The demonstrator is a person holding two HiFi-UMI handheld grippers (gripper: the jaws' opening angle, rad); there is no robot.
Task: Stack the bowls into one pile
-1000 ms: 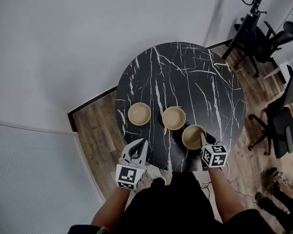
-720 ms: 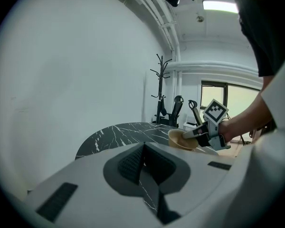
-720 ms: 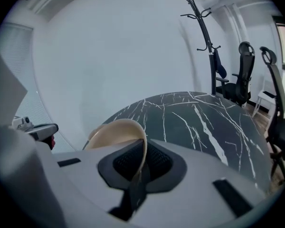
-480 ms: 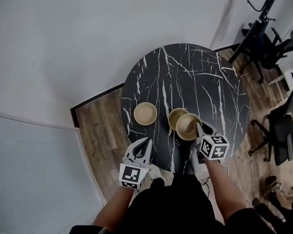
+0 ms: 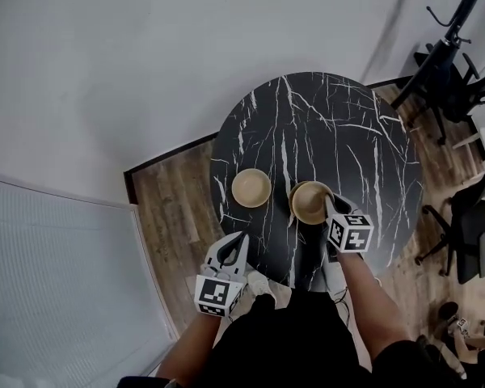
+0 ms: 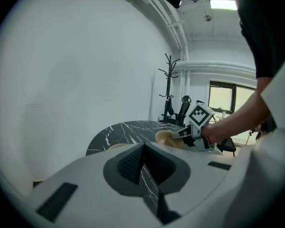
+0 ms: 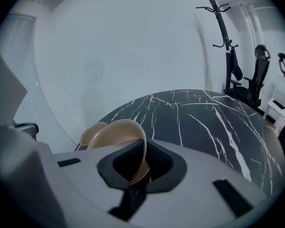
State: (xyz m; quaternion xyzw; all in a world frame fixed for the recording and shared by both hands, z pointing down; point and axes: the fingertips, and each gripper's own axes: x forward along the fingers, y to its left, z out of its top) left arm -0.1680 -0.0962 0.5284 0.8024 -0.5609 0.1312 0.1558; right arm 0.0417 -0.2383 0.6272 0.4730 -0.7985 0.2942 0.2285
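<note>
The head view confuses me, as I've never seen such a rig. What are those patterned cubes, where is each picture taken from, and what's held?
No robot: a person holds a two-jaw gripper in each hand; the patterned cubes belong to them. The head view looks down from a camera on the person's head; each gripper view looks along that gripper's jaws. Over the round black marble-patterned table, the right gripper is shut on the rim of a tan round bowl, holding it above a second tan bowl whose edge shows. A third tan bowl sits apart. The left gripper is shut and empty.
</note>
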